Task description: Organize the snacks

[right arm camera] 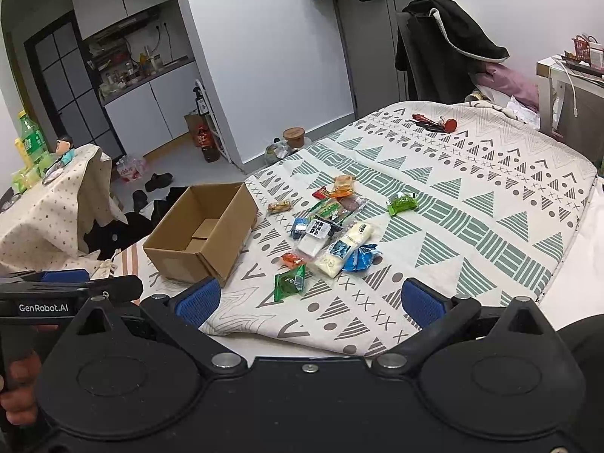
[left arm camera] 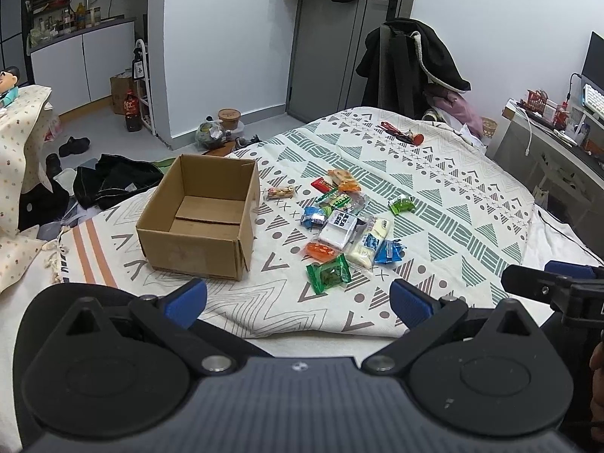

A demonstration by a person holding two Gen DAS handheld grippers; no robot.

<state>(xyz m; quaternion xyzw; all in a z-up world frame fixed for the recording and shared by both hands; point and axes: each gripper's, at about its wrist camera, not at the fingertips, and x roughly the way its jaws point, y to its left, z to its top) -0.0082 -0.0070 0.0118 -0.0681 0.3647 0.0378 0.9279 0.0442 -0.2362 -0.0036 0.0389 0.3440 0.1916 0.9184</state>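
Left gripper (left arm camera: 298, 302): blue-padded jaws spread wide, nothing between them, hovering over the near edge of the bed. Right gripper (right arm camera: 311, 302): same, jaws wide apart and empty, just beside the left one; its black finger tip also shows at the right edge of the left wrist view

Nearest to both: green crinkly snack packet (left arm camera: 328, 273), lying flat on the white blanket with grey-green triangle pattern (left arm camera: 472, 204). Behind it a loose pile of wrapped snacks (left arm camera: 347, 219): orange packet (left arm camera: 320, 250), white pouch with blue print (left arm camera: 368, 243), blue foil packet (left arm camera: 389, 252), clear pack with white contents (left arm camera: 338, 230), smaller blue packet (left arm camera: 312, 218). A second green packet (left arm camera: 402, 204) sits apart on the right of the pile, a small speckled bar (left arm camera: 280, 192) apart on the left

Open brown cardboard box (left arm camera: 200, 222) stands upright on the blanket left of the pile, near it but not touching, nothing inside

Red-handled items (left arm camera: 400, 134) lie well apart at the far end of the bed
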